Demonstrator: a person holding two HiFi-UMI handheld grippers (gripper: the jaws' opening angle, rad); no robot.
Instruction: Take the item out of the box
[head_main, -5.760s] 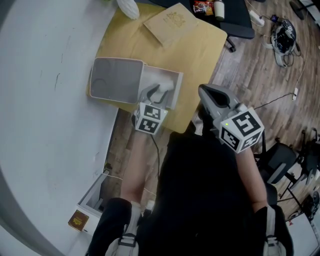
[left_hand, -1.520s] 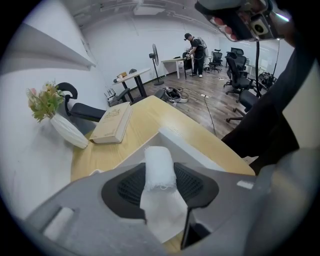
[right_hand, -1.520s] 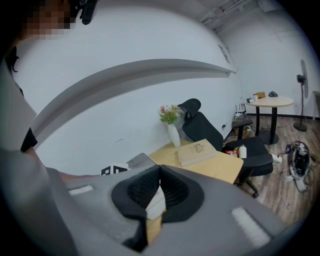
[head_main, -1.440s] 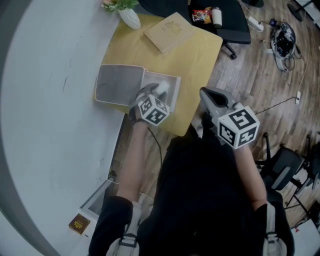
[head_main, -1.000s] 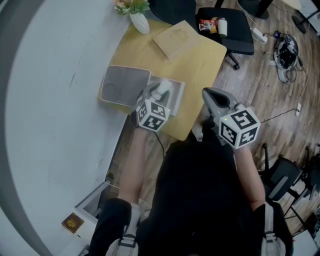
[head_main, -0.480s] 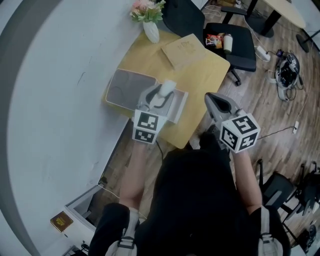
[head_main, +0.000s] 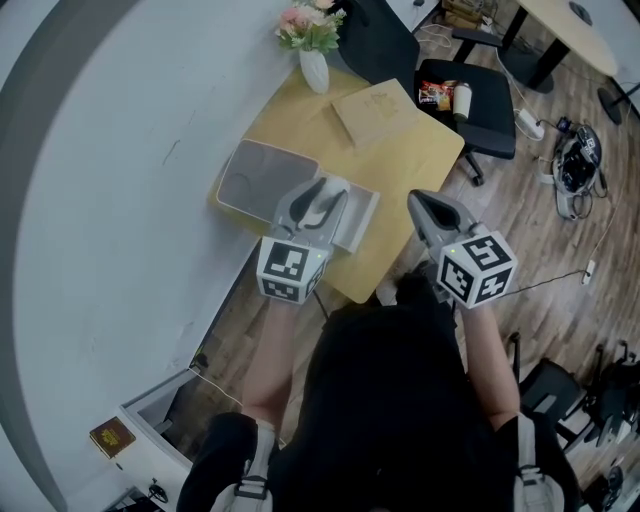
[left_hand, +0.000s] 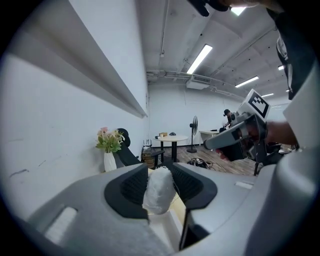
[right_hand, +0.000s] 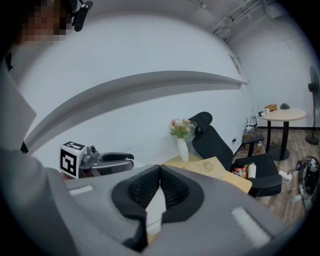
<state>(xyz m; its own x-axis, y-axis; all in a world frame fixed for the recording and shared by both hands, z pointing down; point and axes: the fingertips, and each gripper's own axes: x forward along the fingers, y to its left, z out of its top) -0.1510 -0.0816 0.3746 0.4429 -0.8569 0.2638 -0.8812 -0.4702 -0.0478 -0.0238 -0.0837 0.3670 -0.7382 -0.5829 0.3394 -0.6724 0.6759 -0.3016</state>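
raised since a second ago, left tongs — closing on the white fuzzy item pinched between them — hover over the box; right tongs pressed together.

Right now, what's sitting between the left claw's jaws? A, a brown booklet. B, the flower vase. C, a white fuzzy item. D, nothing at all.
C: the left gripper view shows a white fuzzy item standing between the jaws of the left claw, which are closing on it.
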